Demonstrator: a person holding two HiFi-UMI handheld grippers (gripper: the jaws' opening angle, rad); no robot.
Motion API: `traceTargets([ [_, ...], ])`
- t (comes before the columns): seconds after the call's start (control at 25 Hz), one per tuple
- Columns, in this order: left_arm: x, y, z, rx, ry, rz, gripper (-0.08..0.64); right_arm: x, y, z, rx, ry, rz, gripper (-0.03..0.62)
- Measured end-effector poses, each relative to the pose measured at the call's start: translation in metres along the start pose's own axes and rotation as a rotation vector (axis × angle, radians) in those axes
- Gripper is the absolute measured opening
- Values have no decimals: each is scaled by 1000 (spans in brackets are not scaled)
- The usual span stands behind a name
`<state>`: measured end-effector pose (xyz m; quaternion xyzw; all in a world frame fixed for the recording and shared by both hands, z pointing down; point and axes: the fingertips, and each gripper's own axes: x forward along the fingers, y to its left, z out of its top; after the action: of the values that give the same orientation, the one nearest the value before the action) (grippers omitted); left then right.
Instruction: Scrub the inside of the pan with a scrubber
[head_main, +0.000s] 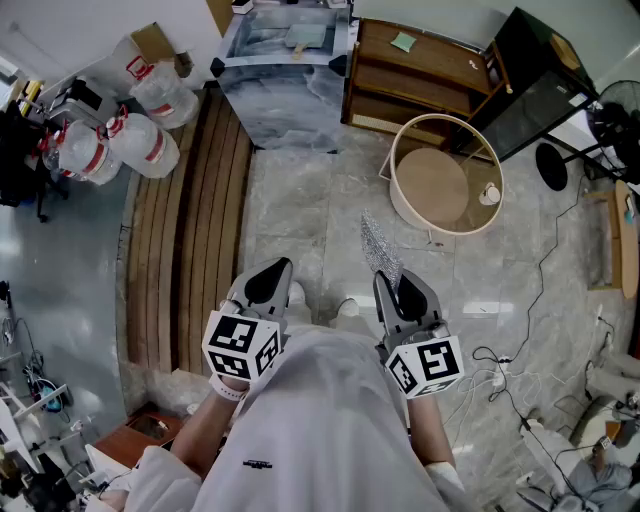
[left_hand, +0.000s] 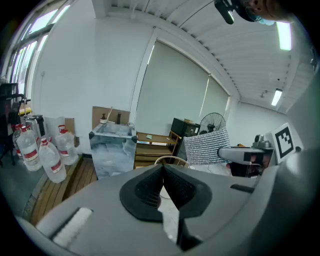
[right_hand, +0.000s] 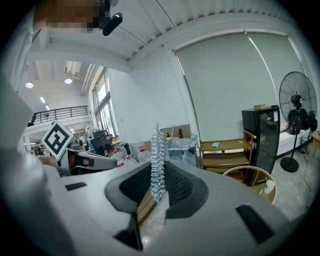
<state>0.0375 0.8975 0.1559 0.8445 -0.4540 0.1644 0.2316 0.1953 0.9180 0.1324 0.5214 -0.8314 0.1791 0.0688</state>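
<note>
The right gripper (right_hand: 161, 172) is clamped on a silvery mesh scrubber (head_main: 379, 246), which stands up from its jaws at the centre of the head view. The left gripper (left_hand: 162, 169) is pressed shut with nothing in it. At upper left, the water bottles (head_main: 140, 140) carry red labels too small to read. Each marker cube (head_main: 240, 345) shows only black-and-white squares.

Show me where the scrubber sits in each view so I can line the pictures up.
Head view: the scrubber sticks out ahead of the right gripper, just right of centre.
Left gripper view: scrubber right of centre, seen broadside.
Right gripper view: scrubber dead centre, edge-on, pinched between the jaws.
Shared landmark: the wooden shelf, in all three views.
</note>
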Motion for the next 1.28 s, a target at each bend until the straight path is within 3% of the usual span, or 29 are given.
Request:
traceTargets([
  [0.44,-5,53,8,-18,-13,-24,6,46,32,5,-14,10,-13,66],
  [0.92,-9,139,23,-51,-37,-43,6,118,70,18,6,-4,-51,66],
  [1.28,18,186,44,-52,-31,-49,6,170,65,29,13,8,-65,66],
])
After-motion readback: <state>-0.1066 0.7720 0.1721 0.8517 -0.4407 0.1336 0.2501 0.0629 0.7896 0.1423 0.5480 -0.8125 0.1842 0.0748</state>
